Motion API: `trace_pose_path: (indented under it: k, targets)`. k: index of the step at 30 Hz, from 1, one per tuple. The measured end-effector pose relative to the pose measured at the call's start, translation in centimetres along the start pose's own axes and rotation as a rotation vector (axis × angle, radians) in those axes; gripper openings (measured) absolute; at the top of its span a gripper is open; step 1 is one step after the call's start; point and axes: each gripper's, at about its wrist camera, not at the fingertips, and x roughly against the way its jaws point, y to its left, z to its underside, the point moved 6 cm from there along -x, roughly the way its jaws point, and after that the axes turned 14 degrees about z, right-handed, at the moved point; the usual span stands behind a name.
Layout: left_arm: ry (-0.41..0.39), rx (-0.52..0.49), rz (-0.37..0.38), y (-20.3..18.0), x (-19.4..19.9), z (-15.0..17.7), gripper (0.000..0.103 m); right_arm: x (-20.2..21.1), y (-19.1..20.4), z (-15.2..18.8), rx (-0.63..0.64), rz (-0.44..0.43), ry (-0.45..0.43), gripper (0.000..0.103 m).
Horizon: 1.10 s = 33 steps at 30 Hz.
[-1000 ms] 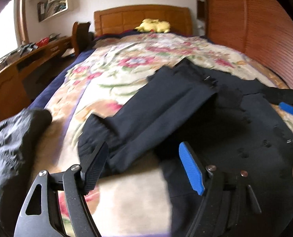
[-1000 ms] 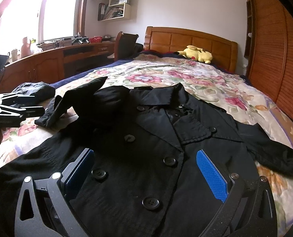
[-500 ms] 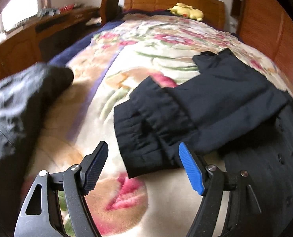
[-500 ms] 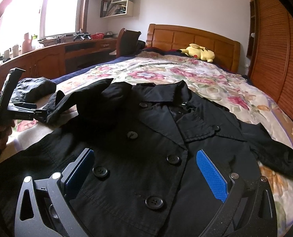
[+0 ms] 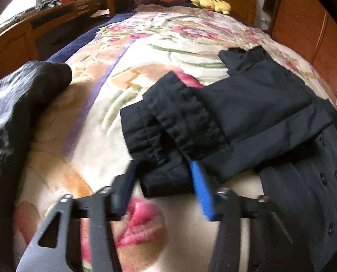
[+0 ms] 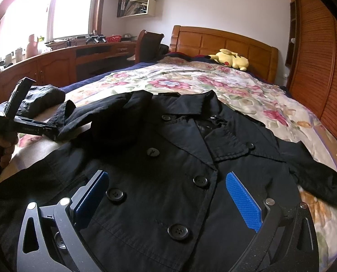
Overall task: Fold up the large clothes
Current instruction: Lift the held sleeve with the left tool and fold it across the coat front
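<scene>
Left tool (image 5: 164, 176) jaws closing around the cuff of the coat sleeve (image 5: 159, 136), cuff between them, contact not clear. Right tool (image 6: 168, 195) wide, empty, hovering over the buttoned front of the black coat (image 6: 173, 163), spread flat on the floral bed (image 6: 225, 83).

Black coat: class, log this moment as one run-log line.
left gripper: closing on sleeve cuff | right gripper: open over black coat | phase: grasp
</scene>
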Motion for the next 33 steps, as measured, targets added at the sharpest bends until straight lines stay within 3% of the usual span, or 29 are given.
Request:
trace_pose_path:
  k: [2, 4, 7, 16, 23, 27, 33]
  targets:
    - [0.006, 0.005, 0.030, -0.4, 0.1, -0.1, 0.035, 0.1, -0.1, -0.1, -0.002, 0.001, -0.002, 0.103]
    - [0.003, 0.022, 0.067, -0.9, 0.4, -0.4, 0.022, 0.2, -0.1, -0.2, -0.003, 0.001, -0.004, 0.103]
    - [-0.030, -0.020, 0.077, -2.9, 1.7, -1.4, 0.013, 0.3, -0.4, -0.2, 0.000, 0.009, -0.010, 0.103]
    - [-0.191, -0.197, 0.175, -14.0, 5.5, -5.7, 0.011, 1.3, -2.5, -0.4, -0.037, 0.040, -0.034, 0.103]
    - [-0.229, -0.335, 0.220, -21.1, 5.5, -6.3, 0.011, 1.8, -5.3, 0.2, -0.089, 0.076, -0.032, 0.103]
    - [-0.226, -0.384, 0.239, -23.4, 4.8, -5.4, 0.011, 2.1, -6.4, 0.4, -0.118, 0.092, -0.025, 0.103]
    - [-0.202, -0.369, 0.256, -23.8, 3.0, -2.9, 0.011, 2.0, -7.0, 0.9, -0.127, 0.112, -0.009, 0.103]
